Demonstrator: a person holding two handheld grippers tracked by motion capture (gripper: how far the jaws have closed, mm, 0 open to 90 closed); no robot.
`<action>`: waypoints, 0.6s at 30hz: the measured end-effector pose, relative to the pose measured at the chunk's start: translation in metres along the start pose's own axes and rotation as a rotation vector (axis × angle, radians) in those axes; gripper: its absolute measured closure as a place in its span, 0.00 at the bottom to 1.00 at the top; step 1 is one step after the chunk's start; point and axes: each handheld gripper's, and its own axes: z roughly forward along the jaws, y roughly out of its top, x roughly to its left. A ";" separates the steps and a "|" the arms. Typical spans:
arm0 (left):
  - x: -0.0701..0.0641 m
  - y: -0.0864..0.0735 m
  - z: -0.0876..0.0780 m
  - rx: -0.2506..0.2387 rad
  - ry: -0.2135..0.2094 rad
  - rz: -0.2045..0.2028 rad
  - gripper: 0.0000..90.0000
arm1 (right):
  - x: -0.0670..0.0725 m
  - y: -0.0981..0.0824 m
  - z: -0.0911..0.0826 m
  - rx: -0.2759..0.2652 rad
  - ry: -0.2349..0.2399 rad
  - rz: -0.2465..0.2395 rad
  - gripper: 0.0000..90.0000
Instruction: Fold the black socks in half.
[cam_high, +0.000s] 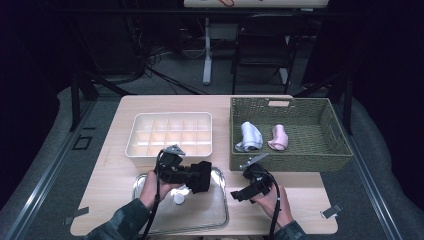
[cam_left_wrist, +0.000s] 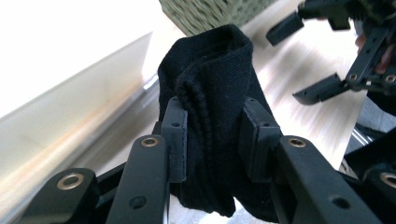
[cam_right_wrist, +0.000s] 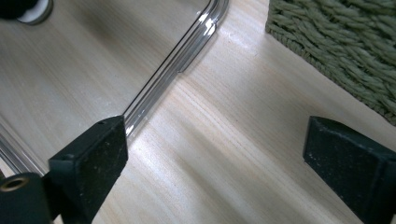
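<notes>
The left gripper (cam_left_wrist: 212, 140) has its jaws clamped on a rolled black knitted sock (cam_left_wrist: 212, 93), the fabric bulging above and below the pads, held over the shiny metal tray (cam_high: 220, 220). The right gripper (cam_right_wrist: 224, 158) stands with jaws spread wide and nothing between them, only bare wooden table (cam_right_wrist: 224, 140) beneath, the tray's rim beside one jaw and the green woven basket (cam_right_wrist: 345, 51) beyond the other. The sock looks freshly lifted; next it likely needs carrying to the white compartment box (cam_high: 172, 132) ahead, released squarely over one cell.
</notes>
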 end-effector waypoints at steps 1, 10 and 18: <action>0.001 0.001 -0.002 -0.005 0.002 -0.001 0.74 | -0.001 0.000 0.000 0.011 -0.001 -0.008 0.06; 0.007 0.005 -0.013 -0.040 0.029 -0.005 0.74 | -0.002 0.000 0.000 0.019 0.000 -0.010 0.04; 0.011 0.008 -0.021 -0.069 0.052 -0.008 0.74 | -0.002 0.000 0.000 0.039 -0.004 -0.014 0.03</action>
